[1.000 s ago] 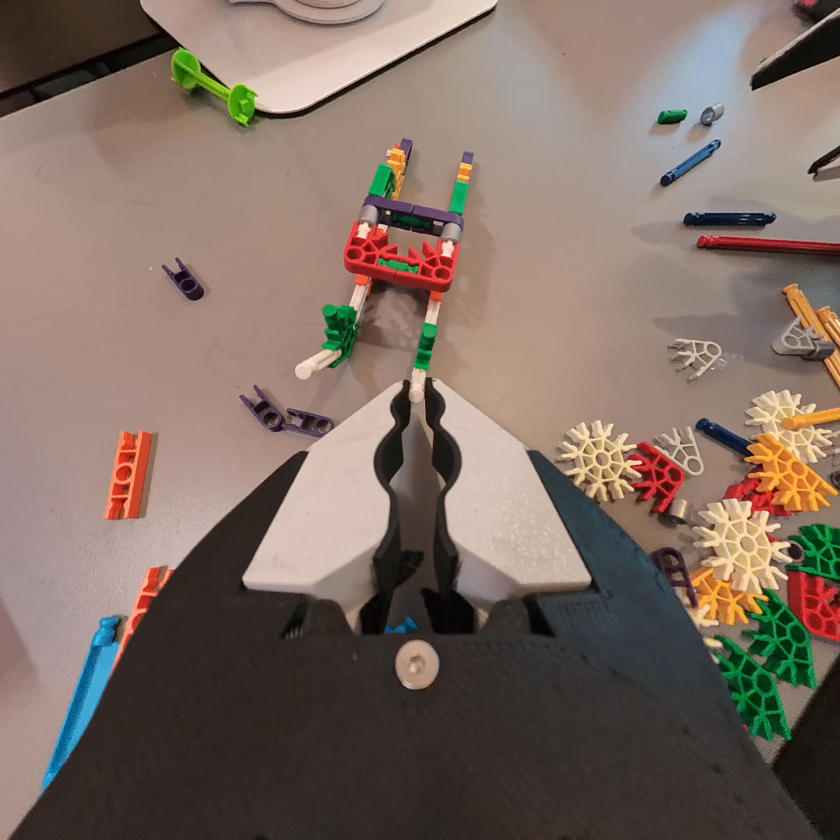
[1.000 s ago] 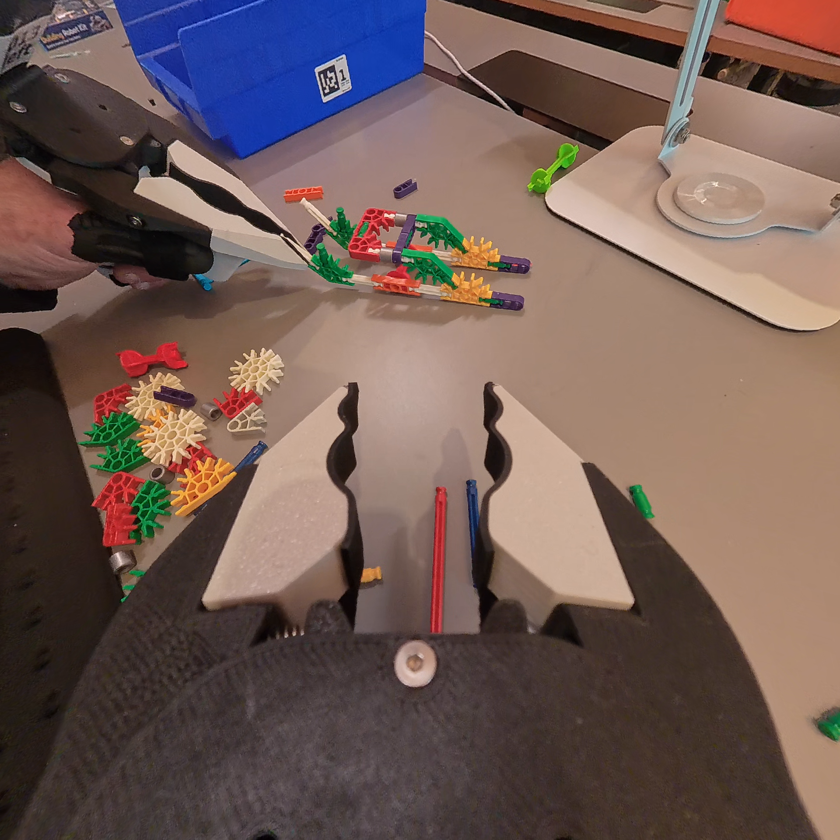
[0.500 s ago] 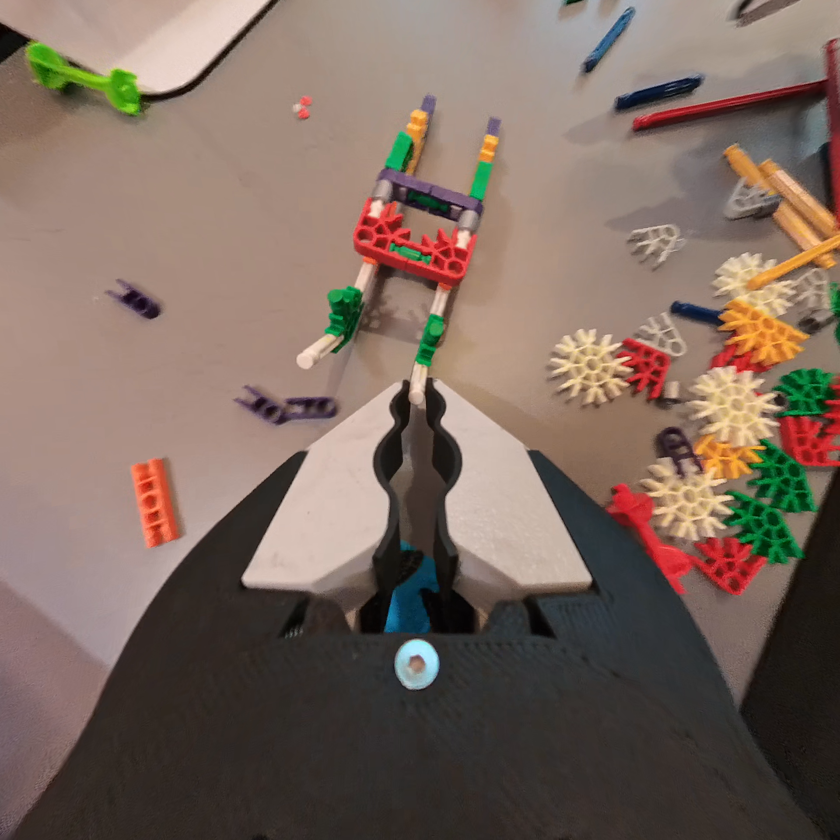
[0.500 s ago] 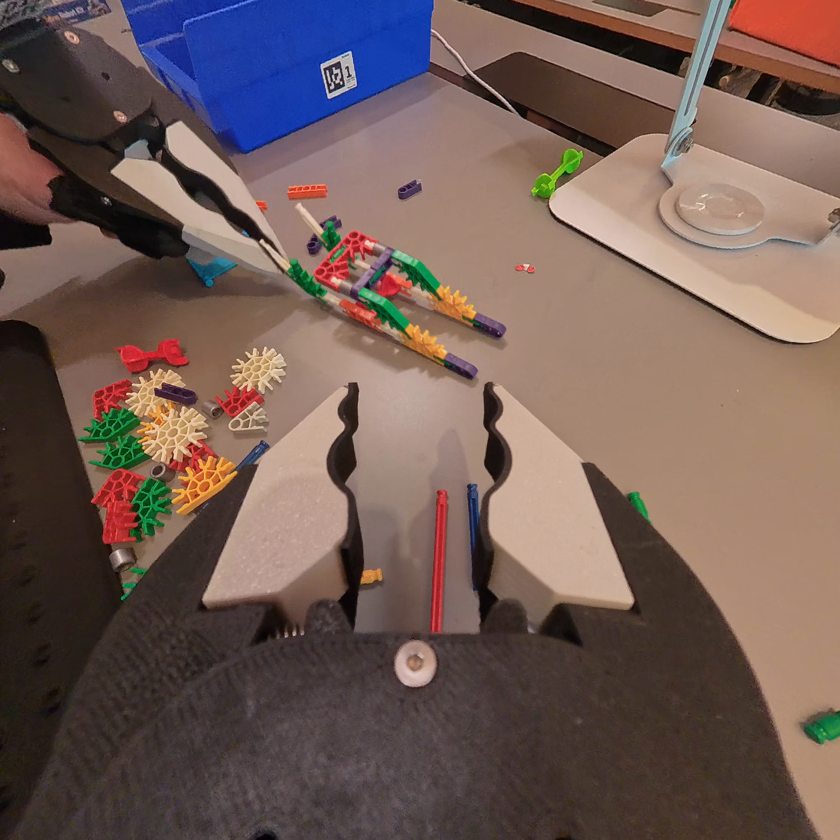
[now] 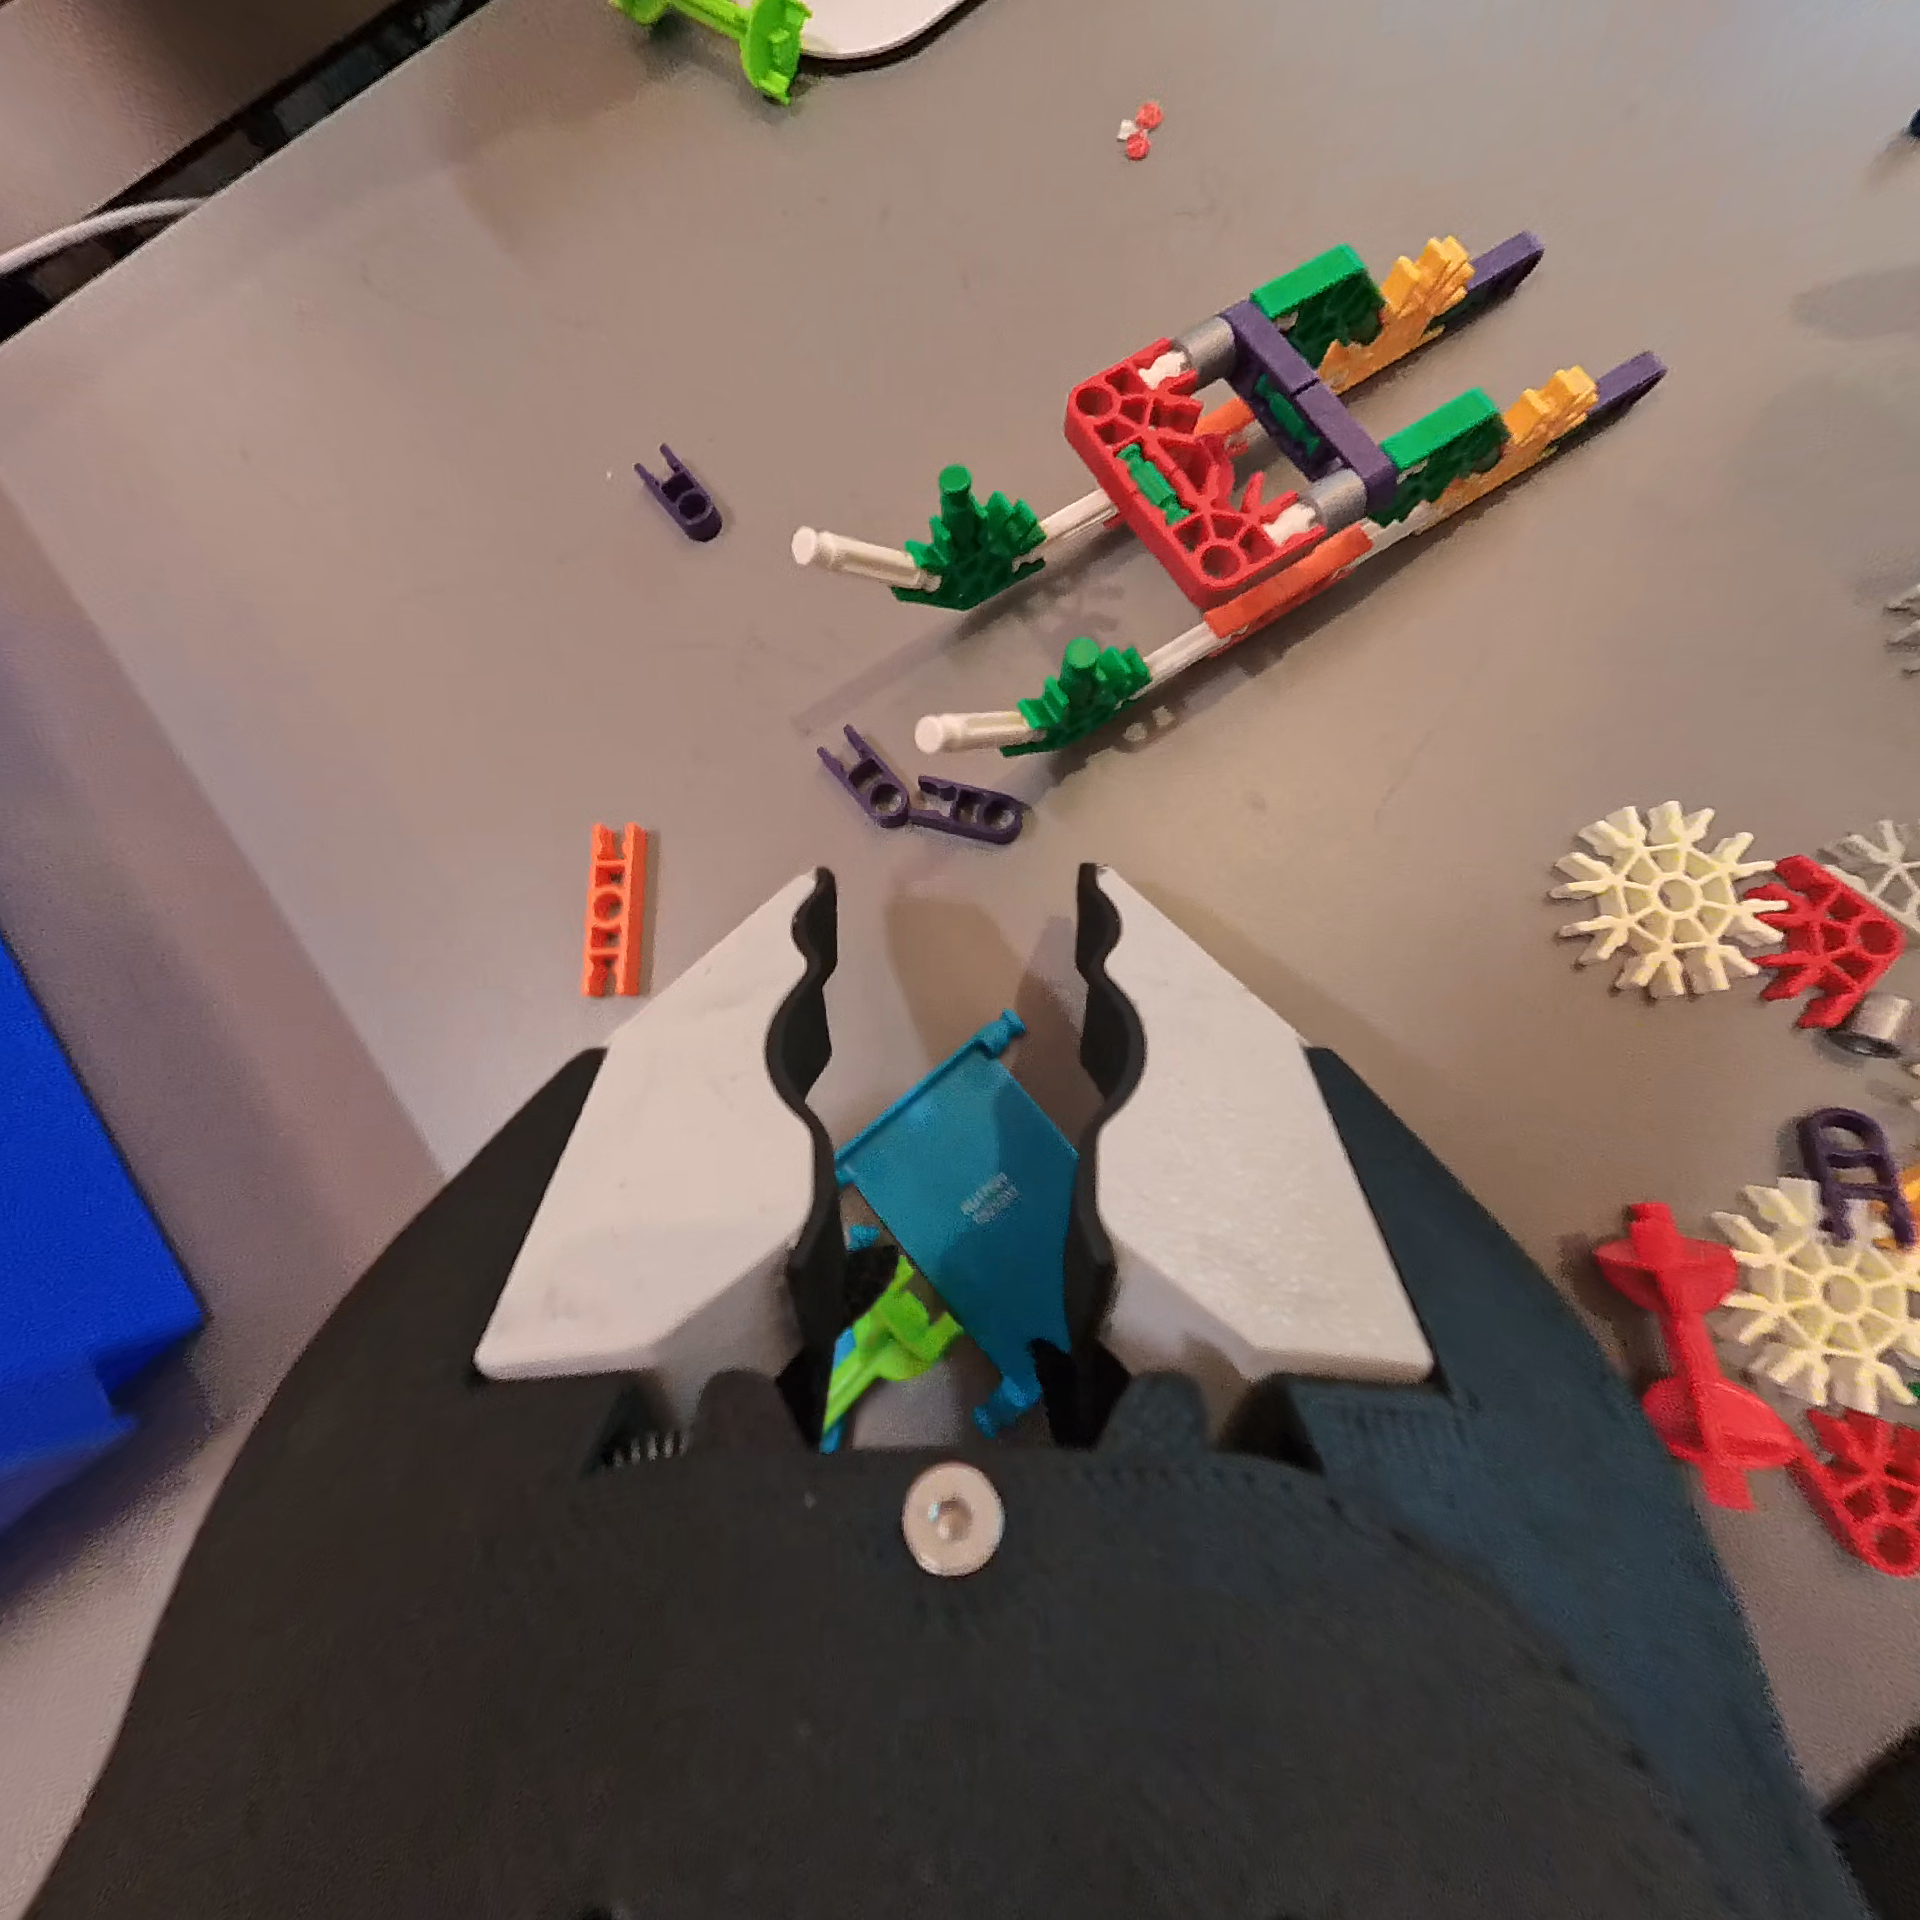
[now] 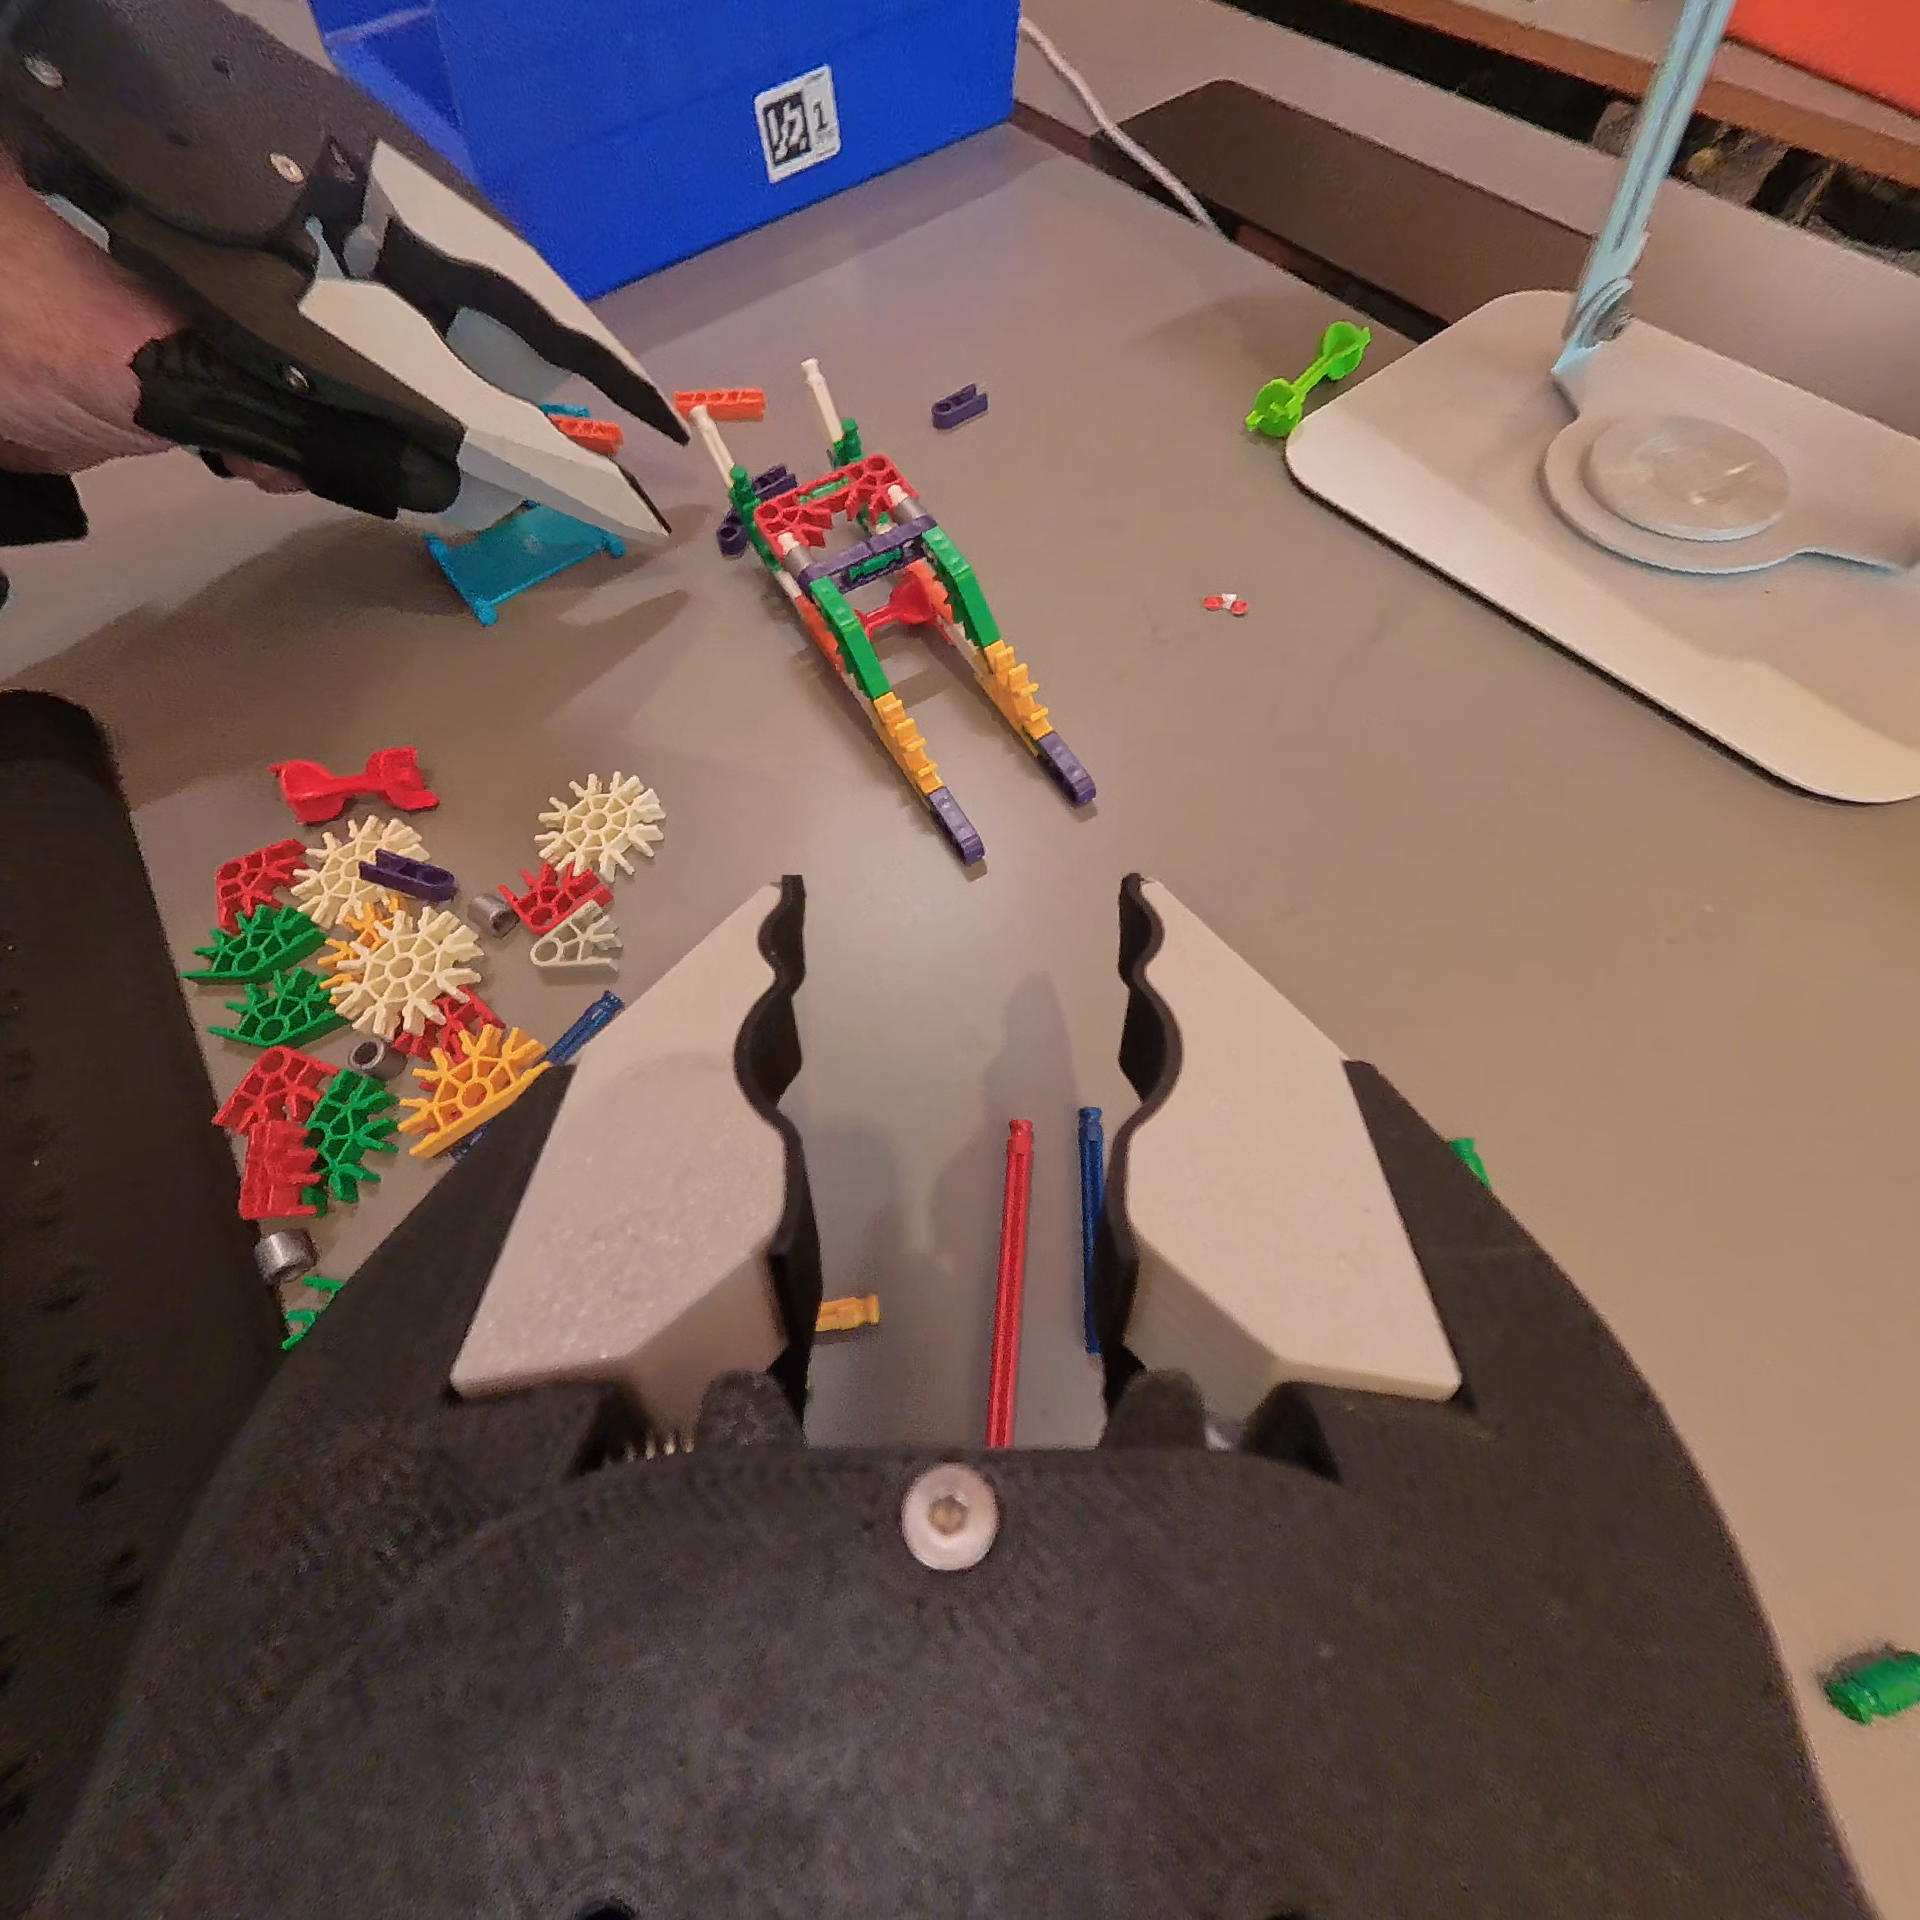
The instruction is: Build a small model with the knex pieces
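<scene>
A rod-and-connector model (image 5: 1132, 457) of red, green, purple, yellow and white pieces lies on the grey table. My left gripper (image 5: 956, 883) is open and empty, a little short of the model's near white rod end (image 5: 956, 727). It hovers over a teal panel (image 5: 956, 1195) on the table. In the right wrist view the model (image 6: 842, 623) lies ahead, its purple tips toward my right gripper (image 6: 961, 894). That gripper is open and empty above a red rod (image 6: 1008, 1278) and a blue rod (image 6: 1089, 1226). The left gripper (image 6: 665, 483) shows at the upper left, held by a hand.
A pile of loose connectors (image 6: 395, 966) lies left of my right gripper. A blue bin (image 6: 727, 104) stands at the back. A lamp base (image 6: 1621, 582) is at the right, a lime green piece (image 6: 1304, 379) beside it. Purple clips (image 5: 925, 800) and an orange piece (image 5: 615, 909) lie near my left gripper. The grippers' ends are close to 25 cm from one another. The red rod (image 6: 1008, 1278) is about 9 cm from my right fingertips and 25 cm from my left.
My left gripper was shut on the model's white rod end and swung the model round. It has let go, opened and drawn back. My right gripper has stayed put.
</scene>
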The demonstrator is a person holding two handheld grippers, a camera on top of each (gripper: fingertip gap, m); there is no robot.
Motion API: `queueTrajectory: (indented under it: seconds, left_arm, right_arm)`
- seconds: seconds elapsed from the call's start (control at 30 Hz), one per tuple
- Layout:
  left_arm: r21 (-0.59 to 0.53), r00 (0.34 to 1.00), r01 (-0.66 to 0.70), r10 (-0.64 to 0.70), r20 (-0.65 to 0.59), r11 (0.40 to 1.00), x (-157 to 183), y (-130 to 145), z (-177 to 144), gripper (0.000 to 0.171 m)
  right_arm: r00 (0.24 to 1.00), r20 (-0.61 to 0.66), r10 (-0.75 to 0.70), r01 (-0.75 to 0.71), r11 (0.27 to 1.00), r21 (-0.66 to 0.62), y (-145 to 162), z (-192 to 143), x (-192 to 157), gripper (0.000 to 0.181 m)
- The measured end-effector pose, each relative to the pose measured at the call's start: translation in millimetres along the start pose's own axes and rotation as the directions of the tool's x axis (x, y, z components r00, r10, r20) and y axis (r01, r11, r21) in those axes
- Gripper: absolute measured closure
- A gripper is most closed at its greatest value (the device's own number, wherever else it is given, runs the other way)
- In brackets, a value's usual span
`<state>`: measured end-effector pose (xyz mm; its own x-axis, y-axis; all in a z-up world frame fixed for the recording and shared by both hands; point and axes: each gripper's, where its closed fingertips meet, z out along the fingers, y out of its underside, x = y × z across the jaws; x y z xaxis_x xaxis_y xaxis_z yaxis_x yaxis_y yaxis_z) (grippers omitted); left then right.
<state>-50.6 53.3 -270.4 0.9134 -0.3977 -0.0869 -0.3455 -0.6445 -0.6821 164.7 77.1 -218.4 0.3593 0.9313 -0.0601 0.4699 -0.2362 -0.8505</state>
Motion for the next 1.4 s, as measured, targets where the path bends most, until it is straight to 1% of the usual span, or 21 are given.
queueTrajectory:
  seconds: [0.1,0.23,0.3,0.37,0.4,0.43,0.5,0.57,0.6,0.73,0.8,0.93,0.97,1.0,1.23,1.4]
  left_arm:
    - [0.031,0.998,0.049,-0.050,0.042,0.998,3,2,-11,0.126]
    - [0.084,0.977,0.087,-0.101,0.185,0.993,4,15,-29,0.119]
    - [0.087,0.969,0.054,-0.073,0.235,0.995,15,23,-35,0.115]
    - [0.096,0.959,-0.035,0.007,0.283,0.995,28,27,-39,0.115]
    - [0.101,0.951,-0.074,0.039,0.308,0.992,34,28,-41,0.115]
    - [0.114,0.946,-0.090,0.049,0.321,0.989,39,28,-42,0.115]
    - [0.142,0.952,-0.078,0.031,0.305,0.987,48,28,-40,0.113]
    - [0.143,0.942,-0.103,0.050,0.331,0.984,47,27,-41,0.113]
    - [0.160,0.948,-0.096,0.042,0.316,0.982,49,26,-42,0.114]
    - [0.151,0.946,-0.099,0.046,0.322,0.983,48,28,-39,0.114]
    - [0.156,0.947,-0.098,0.044,0.317,0.983,48,28,-39,0.114]
    - [0.159,0.949,-0.101,0.046,0.313,0.982,49,28,-39,0.116]
    - [0.163,0.949,-0.097,0.043,0.311,0.982,49,28,-39,0.116]
    - [0.166,0.950,-0.094,0.039,0.310,0.982,48,28,-39,0.116]
    - [0.171,0.953,-0.091,0.036,0.302,0.981,49,27,-39,0.117]
    - [0.171,0.955,-0.085,0.032,0.295,0.982,49,28,-39,0.117]
  right_arm:
    - [0.999,0.012,-0.043,0.044,0.998,-0.054,2,8,-4,0.118]
    - [0.995,0.043,-0.092,0.096,0.990,-0.101,-5,24,-10,0.116]
    - [0.992,0.058,-0.114,0.120,0.986,-0.118,-10,32,-12,0.114]
    - [0.989,0.079,-0.125,0.135,0.981,-0.141,-14,43,-14,0.111]
    - [0.988,0.091,-0.125,0.138,0.977,-0.160,-15,48,-14,0.107]
    - [0.986,0.102,-0.130,0.147,0.972,-0.183,-15,54,-14,0.105]
    - [0.981,0.116,-0.155,0.177,0.960,-0.219,-15,66,-13,0.104]
    - [0.976,0.149,-0.161,0.196,0.944,-0.265,-11,78,-14,0.102]
    - [0.972,0.162,-0.168,0.210,0.934,-0.290,-9,84,-14,0.102]
    - [0.957,0.195,-0.213,0.273,0.891,-0.364,-2,105,-10,0.100]
    - [0.956,0.205,-0.211,0.277,0.882,-0.380,-1,113,-9,0.103]
    - [0.955,0.231,-0.187,0.270,0.870,-0.411,6,126,-8,0.117]
    - [0.954,0.234,-0.187,0.270,0.875,-0.402,4,127,-9,0.127]
    - [0.955,0.237,-0.178,0.264,0.873,-0.409,4,128,-9,0.129]
    - [0.963,0.200,-0.178,0.250,0.866,-0.433,7,123,-5,0.132]
    - [0.984,0.125,-0.130,0.173,0.875,-0.452,14,109,9,0.132]
